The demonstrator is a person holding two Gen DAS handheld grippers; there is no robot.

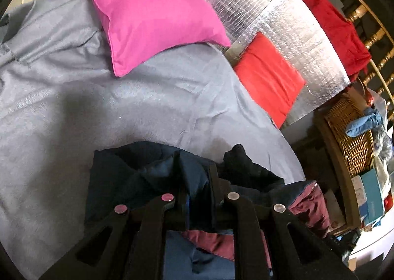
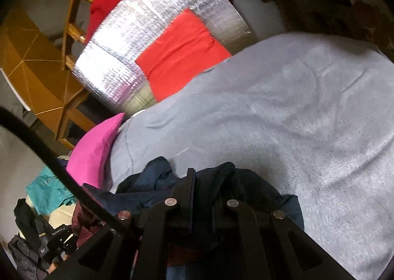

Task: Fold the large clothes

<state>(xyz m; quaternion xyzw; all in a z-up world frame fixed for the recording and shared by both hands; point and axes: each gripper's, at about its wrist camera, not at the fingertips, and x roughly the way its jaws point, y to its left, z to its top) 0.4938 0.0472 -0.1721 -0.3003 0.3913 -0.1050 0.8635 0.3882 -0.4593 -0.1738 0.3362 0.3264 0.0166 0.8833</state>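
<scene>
In the left wrist view, the left tool [image 1: 197, 176] sits at the lower middle of the frame, its two fingers drawn narrow on a bunched fold of the dark navy garment [image 1: 152, 171], which hangs crumpled just above the grey bed cover [image 1: 73, 107]; a maroon cloth [image 1: 310, 208] shows at the lower right, and a pink pillow [image 1: 147, 13] lies at the upper middle. In the right wrist view, the right tool [image 2: 209, 181] at the lower middle likewise pinches the navy garment [image 2: 157, 181], with the grey cover [image 2: 295, 107] filling the right side. The step in hand looks like lifting the garment by two held points; next it likely needs the tools drawn apart to spread it flat on the bed before any fold.
</scene>
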